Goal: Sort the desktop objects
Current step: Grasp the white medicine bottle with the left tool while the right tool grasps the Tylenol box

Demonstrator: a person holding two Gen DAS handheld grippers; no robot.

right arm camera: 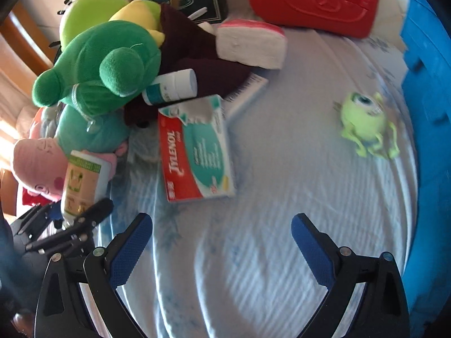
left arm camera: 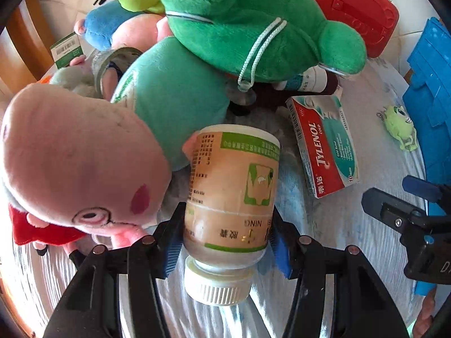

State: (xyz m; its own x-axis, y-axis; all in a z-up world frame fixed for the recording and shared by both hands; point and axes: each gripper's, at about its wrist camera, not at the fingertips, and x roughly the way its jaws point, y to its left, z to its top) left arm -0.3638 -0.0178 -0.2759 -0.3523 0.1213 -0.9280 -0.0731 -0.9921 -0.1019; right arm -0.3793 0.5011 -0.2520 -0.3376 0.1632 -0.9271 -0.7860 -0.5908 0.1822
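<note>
Honestly this sort looks barely started, judging by the pile. Going left to right: the far left side of the bench (right arm camera: 253, 253) is one big heap, with a pink pig plush (left arm camera: 79, 155) at the near end, a teal plush (left arm camera: 174, 98) behind it and a green frog plush (left arm camera: 248, 22) stacked on top, plus a small white bottle (right arm camera: 174, 86) wedged under the frog. The left tool (left arm camera: 225, 242) has one thing in hand: a tan pill bottle (left arm camera: 234, 186), cap pointing back toward the camera, blue pads squeezed on both sides of it, right at the near edge of that heap. Just to the right of that, a red Tylenol box (right arm camera: 194, 152) lies flat on the cloth, untouched. The right tool (right arm camera: 222, 242) hangs over bare cloth in the middle with its fingers wide apart and nothing between them. Further right, a little one-eyed green monster toy (right arm camera: 363, 121) sits alone near a blue crate (right arm camera: 428, 112) along the right edge, with a red case (right arm camera: 310, 0) at the far edge. I can't see inside the crate, so no idea what's already sorted. My guess: one item mid-carry, nearly everything else left.
</note>
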